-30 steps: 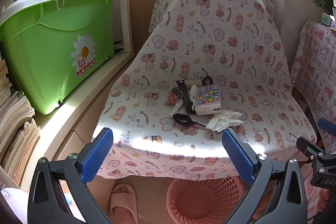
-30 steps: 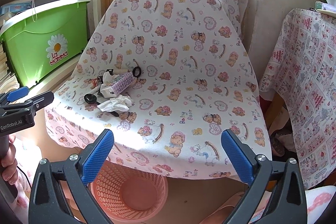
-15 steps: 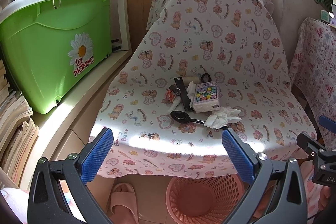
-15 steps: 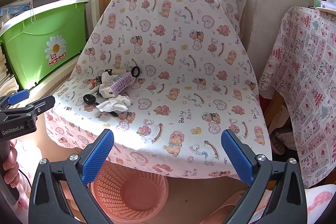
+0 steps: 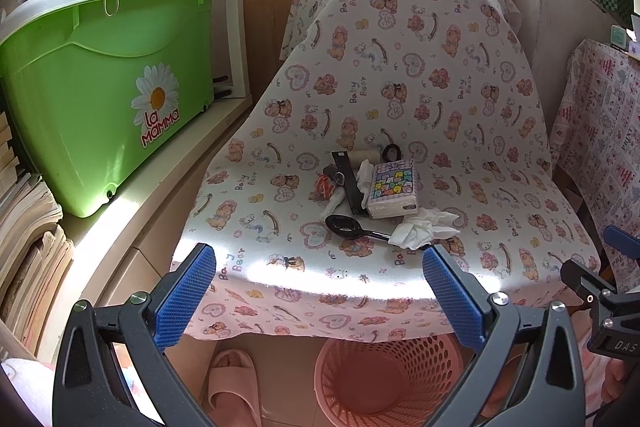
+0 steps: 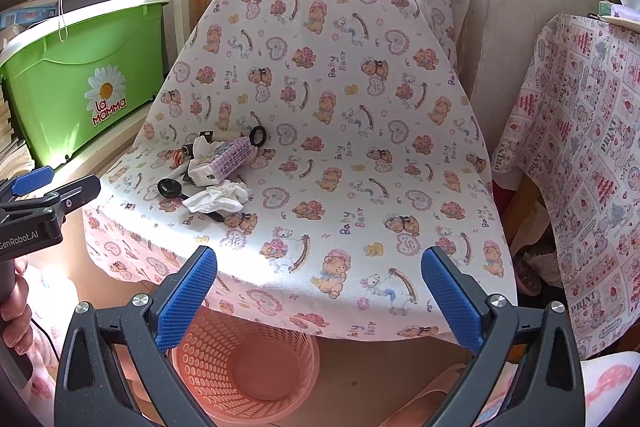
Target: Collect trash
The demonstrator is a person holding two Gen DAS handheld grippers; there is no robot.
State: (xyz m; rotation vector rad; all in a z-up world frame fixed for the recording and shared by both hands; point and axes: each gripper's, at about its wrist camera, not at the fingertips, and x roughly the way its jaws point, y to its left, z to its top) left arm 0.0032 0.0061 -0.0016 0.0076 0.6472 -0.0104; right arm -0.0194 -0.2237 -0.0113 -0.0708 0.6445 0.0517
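A small heap of litter lies on a chair draped in a bear-print cloth (image 5: 420,107) (image 6: 360,147): a crumpled white tissue (image 5: 422,229) (image 6: 218,199), a black plastic spoon (image 5: 346,227) (image 6: 170,189), a tissue pack (image 5: 392,189) (image 6: 226,163), a black strip (image 5: 348,175), a red wrapper (image 5: 324,187) and a black ring (image 5: 392,151) (image 6: 258,135). A pink mesh basket (image 5: 384,379) (image 6: 244,367) stands on the floor under the seat's front edge. My left gripper (image 5: 320,291) hangs open in front of the seat, short of the heap. My right gripper (image 6: 320,291) is open too, further right.
A green lidded bin (image 5: 92,95) (image 6: 76,83) sits on a shelf to the left, with stacked papers (image 5: 28,239) below it. A pink slipper (image 5: 232,383) lies on the floor. A table with a printed cloth (image 6: 580,167) stands at the right.
Both views have drawn back and dipped slightly, so the seat's front edge and the basket show more. The litter has not moved and both grippers stay open.
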